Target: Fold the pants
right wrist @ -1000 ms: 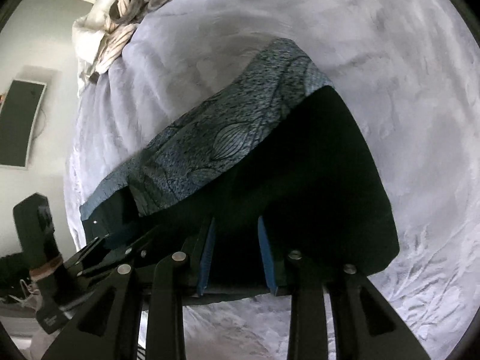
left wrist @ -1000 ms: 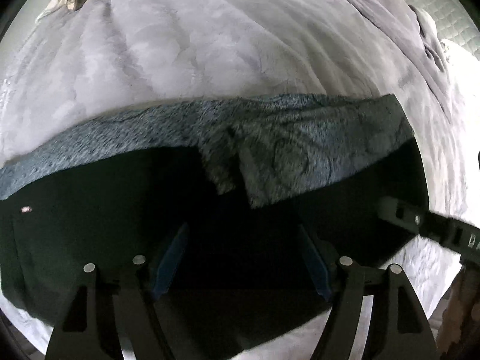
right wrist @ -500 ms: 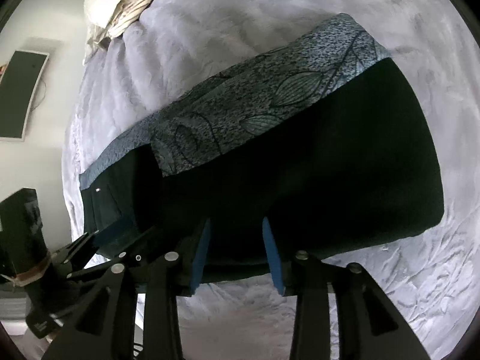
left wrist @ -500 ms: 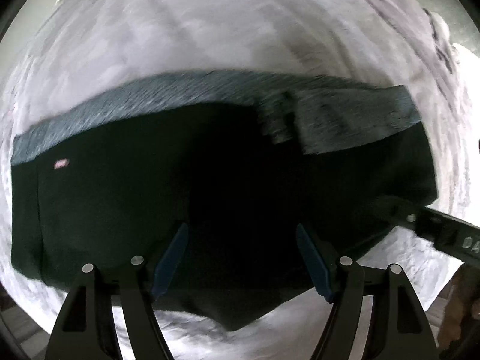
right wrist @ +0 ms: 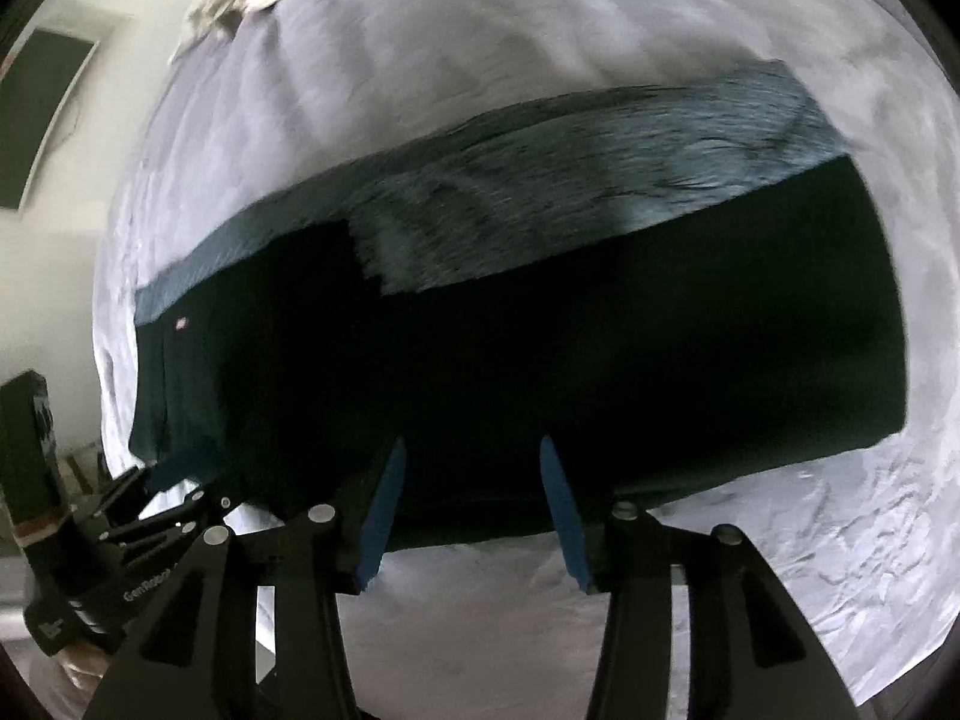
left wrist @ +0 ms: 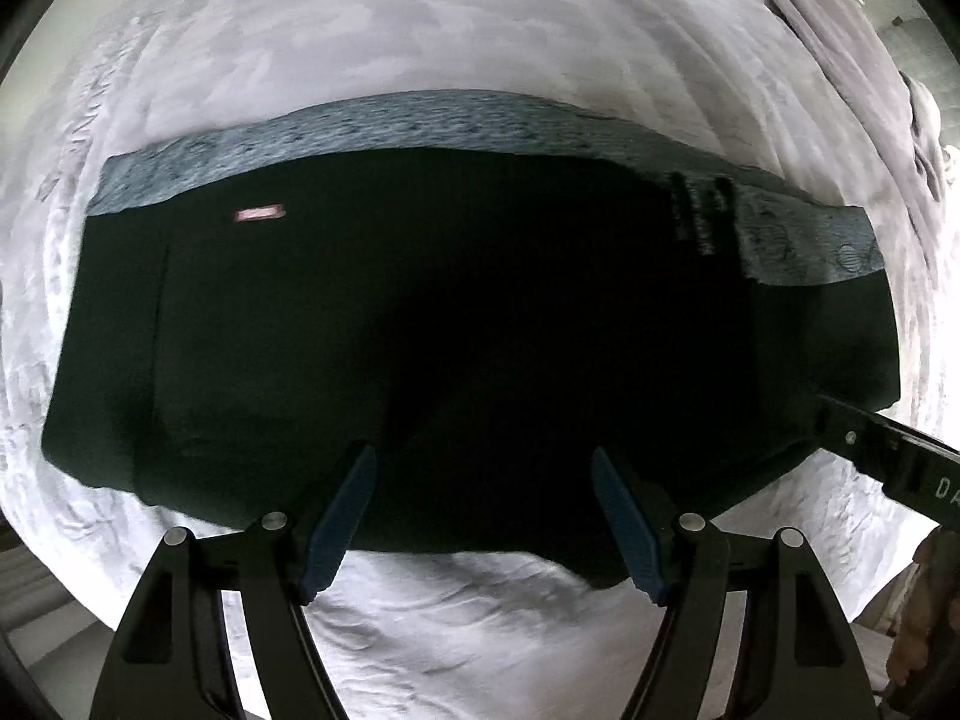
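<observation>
Dark folded pants with grey patterned band (left wrist: pixel 456 324) flat on pale quilted bedspread (left wrist: pixel 480 618); my left gripper (left wrist: pixel 483 510) and right gripper (right wrist: pixel 471 507) both released, over near edge.

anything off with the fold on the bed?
One thing: the patterned grey-blue band on the dark pants steps wider at one end, so the layers look misaligned there. Left hand-held gripper and right hand-held gripper are both open, holding nothing.
</observation>
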